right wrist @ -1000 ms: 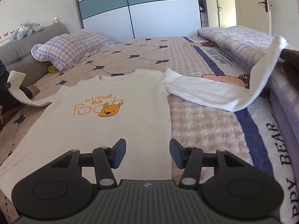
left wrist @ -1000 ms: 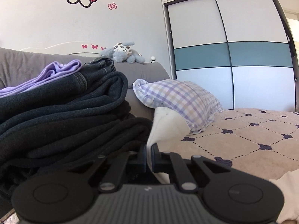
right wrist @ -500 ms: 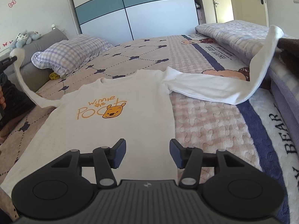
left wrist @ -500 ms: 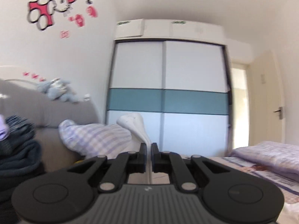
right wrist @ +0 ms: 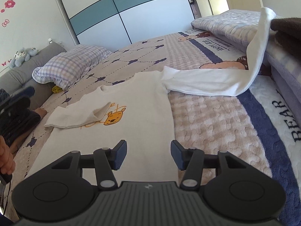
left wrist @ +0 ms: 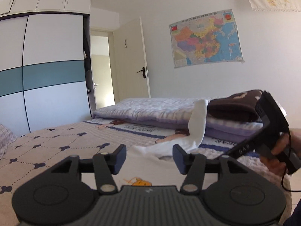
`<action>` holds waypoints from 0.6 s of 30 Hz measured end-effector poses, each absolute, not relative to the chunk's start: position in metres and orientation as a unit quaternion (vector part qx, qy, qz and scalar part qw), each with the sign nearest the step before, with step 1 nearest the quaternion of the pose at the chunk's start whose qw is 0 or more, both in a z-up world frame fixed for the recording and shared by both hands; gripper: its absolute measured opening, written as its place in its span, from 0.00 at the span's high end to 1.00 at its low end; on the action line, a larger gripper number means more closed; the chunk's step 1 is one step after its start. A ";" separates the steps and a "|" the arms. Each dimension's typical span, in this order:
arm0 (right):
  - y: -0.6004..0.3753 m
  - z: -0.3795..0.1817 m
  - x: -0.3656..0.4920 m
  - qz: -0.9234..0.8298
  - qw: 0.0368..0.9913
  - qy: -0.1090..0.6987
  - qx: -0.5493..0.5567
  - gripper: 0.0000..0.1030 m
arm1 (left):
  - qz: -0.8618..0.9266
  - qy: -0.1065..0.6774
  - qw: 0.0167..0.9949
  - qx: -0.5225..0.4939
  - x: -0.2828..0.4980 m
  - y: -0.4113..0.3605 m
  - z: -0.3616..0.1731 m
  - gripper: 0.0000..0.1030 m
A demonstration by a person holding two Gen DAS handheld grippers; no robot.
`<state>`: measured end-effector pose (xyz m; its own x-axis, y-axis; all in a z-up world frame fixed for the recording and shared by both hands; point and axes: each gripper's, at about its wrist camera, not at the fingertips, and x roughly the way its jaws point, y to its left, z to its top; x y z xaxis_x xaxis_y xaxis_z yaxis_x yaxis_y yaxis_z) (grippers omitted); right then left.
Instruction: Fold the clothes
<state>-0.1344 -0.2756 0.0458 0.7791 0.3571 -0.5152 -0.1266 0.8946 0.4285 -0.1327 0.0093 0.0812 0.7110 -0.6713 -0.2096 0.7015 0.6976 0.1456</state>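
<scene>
Bedroom walls, a white-and-teal wardrobe point(right wrist: 120, 17) and a patterned bedspread point(right wrist: 216, 116) frame the scene. On the bedspread lies a white long-sleeved shirt point(right wrist: 135, 113) with an orange bear print, front up. One sleeve point(right wrist: 80, 115) is folded in across the chest, its cuff touching the print; the other sleeve point(right wrist: 216, 82) stretches out sideways and climbs onto a folded lilac quilt point(right wrist: 235, 21), beside a dark brown garment point(right wrist: 287, 28). The left gripper point(left wrist: 148, 157) hovers above the shirt's chest with its jaws spread wide, holding nothing and touching nothing. The right gripper point(right wrist: 148, 157) sits over the shirt's lower hem, its jaws equally wide apart and empty, with fabric visible between them. From the left wrist view, a hand point(left wrist: 282, 150) grips the right tool's handle. A checked pillow point(right wrist: 71, 64) rests against the grey headboard point(right wrist: 24, 71).
</scene>
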 end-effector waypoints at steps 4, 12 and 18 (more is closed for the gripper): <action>-0.276 0.049 -0.121 0.152 0.915 0.307 0.215 0.46 | -0.355 0.130 0.919 0.112 -0.128 0.030 0.066 0.38; -0.222 0.033 -0.010 0.211 0.855 0.389 0.270 0.46 | -0.321 0.209 0.912 0.148 -0.097 0.020 0.034 0.32; -0.180 0.030 0.021 0.199 0.859 0.419 0.217 0.95 | -0.280 0.243 0.920 0.127 -0.065 0.034 0.027 0.32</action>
<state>0.0206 -0.1800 0.0303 0.5707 0.5231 -0.6330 -0.1593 0.8268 0.5395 -0.0647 0.0335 0.0265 0.7256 -0.4530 -0.5179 0.5760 0.8117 0.0970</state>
